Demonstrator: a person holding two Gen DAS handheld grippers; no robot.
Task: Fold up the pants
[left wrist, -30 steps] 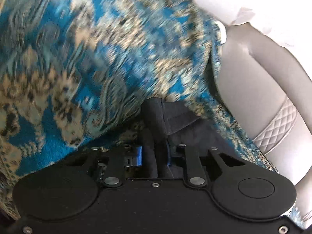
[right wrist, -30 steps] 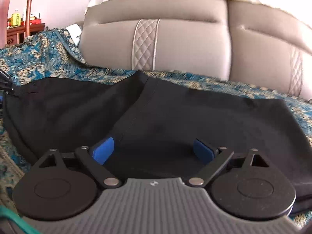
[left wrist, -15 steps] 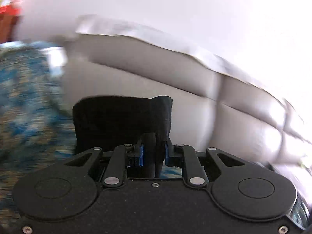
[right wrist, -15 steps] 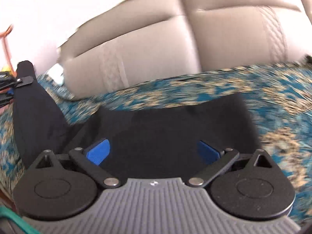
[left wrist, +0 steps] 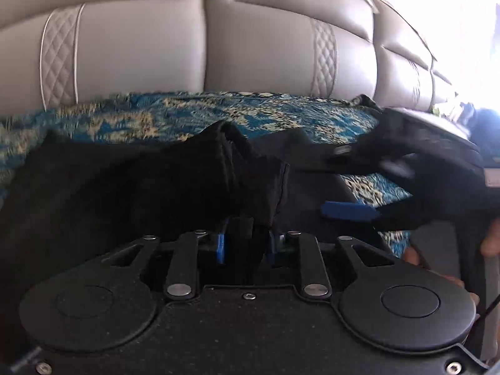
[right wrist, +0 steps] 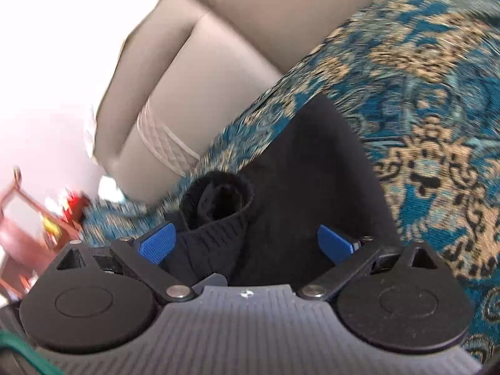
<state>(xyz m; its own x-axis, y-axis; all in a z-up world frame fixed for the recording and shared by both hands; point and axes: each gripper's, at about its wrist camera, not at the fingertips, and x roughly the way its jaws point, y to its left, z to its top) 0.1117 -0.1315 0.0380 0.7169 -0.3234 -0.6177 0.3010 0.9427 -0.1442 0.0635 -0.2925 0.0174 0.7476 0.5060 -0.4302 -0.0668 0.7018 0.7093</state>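
Left wrist view shows your left gripper (left wrist: 245, 245) clamped on the black pants (left wrist: 125, 193), now carried over onto the patterned cover (left wrist: 187, 115) near the sofa back, while your right gripper (right wrist: 247, 243) hovers spread apart above the cloth, so 1 fold looks nearly laid.

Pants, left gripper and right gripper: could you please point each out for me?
Pants (left wrist: 125, 187), left wrist view, on the flat black cloth.
Left gripper (left wrist: 246, 245), left wrist view, between its fingertips.
Right gripper (right wrist: 245, 245), right wrist view, between its fingertips.
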